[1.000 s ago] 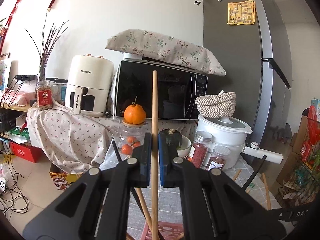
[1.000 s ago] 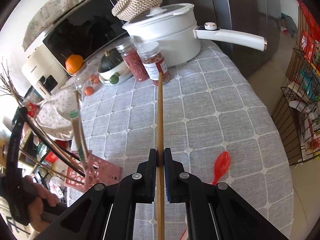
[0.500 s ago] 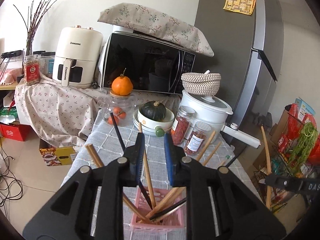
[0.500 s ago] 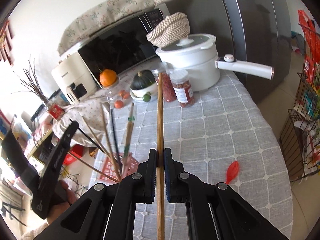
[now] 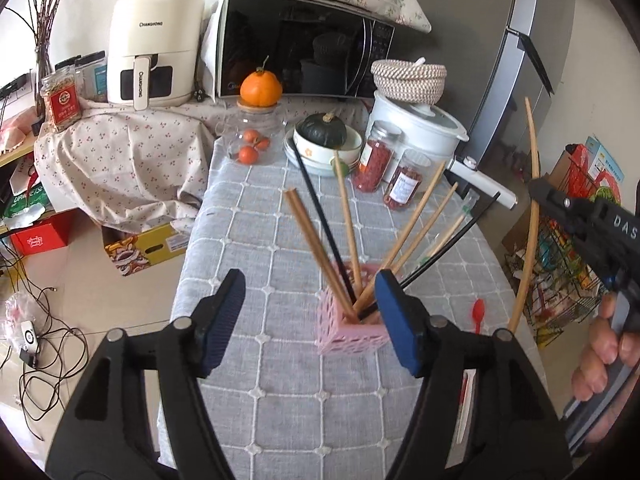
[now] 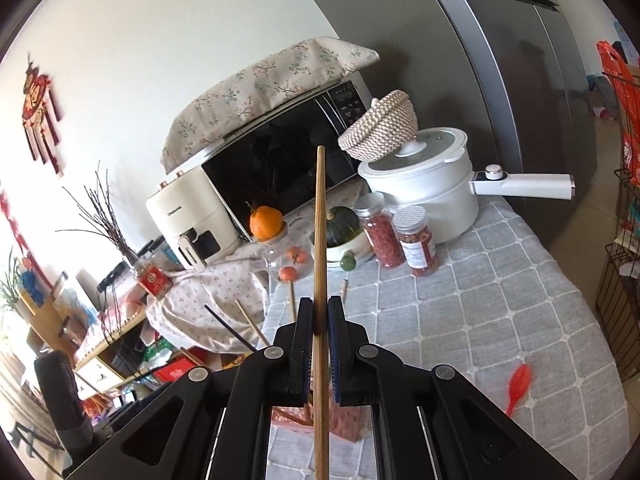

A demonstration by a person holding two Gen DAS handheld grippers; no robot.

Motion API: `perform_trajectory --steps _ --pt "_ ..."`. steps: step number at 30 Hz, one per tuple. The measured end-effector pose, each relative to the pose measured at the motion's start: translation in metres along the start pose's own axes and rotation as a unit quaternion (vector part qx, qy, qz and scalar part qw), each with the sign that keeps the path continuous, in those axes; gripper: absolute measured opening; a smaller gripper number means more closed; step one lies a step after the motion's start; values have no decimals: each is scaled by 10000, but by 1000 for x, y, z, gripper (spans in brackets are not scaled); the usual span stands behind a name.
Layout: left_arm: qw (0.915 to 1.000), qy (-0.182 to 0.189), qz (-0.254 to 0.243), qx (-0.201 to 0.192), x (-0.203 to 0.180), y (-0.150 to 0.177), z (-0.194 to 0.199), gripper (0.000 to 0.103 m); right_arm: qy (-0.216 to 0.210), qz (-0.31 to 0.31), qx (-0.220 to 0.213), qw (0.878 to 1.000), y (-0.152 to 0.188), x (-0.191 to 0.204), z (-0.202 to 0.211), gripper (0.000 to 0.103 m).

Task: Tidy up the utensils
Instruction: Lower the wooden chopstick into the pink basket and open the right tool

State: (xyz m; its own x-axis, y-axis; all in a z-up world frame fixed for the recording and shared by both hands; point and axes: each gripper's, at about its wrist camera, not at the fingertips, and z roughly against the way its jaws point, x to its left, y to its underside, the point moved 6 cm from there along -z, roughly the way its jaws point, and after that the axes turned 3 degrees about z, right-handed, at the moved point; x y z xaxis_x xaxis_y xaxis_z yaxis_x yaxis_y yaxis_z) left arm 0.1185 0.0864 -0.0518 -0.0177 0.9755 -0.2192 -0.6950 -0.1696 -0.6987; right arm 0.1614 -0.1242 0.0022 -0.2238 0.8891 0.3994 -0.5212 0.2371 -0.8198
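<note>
A pink lattice holder (image 5: 352,332) stands on the grey checked tablecloth (image 5: 260,248) with several wooden and black chopsticks (image 5: 348,224) fanned out of it. My left gripper (image 5: 308,320) is open and empty, just in front of and above the holder. My right gripper (image 6: 320,320) is shut on a wooden chopstick (image 6: 320,240), held upright; that chopstick also shows at the right of the left wrist view (image 5: 528,216). The holder (image 6: 344,416) shows partly hidden behind the right gripper. A red plastic spoon (image 5: 477,312) lies on the cloth right of the holder.
At the back stand a white pot (image 5: 420,124) with a long handle, two spice jars (image 5: 406,184), a bowl with a dark squash (image 5: 324,132), a glass jar with an orange (image 5: 260,88), a microwave (image 5: 300,44) and an air fryer (image 5: 156,44). A wire rack (image 5: 560,280) stands to the right.
My left gripper let go of its chopstick into the holder, opened wide and drew back. My right gripper tilted up and came closer to the holder with its chopstick.
</note>
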Motion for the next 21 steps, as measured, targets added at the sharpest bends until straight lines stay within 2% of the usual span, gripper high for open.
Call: perform_trajectory --steps 5,9,12,21 --pt "9989 -56 -43 474 28 13 -5 70 149 176 -453 9987 -3 31 -21 7" --pt "9970 -80 -67 763 47 20 -9 70 625 557 -831 9930 0 51 -40 7" --pt "9953 -128 -120 949 59 25 -13 70 851 469 -1008 9901 8 55 -54 7" --pt "9935 11 -252 1111 67 34 -7 70 1554 379 -1726 9719 37 60 -70 7"
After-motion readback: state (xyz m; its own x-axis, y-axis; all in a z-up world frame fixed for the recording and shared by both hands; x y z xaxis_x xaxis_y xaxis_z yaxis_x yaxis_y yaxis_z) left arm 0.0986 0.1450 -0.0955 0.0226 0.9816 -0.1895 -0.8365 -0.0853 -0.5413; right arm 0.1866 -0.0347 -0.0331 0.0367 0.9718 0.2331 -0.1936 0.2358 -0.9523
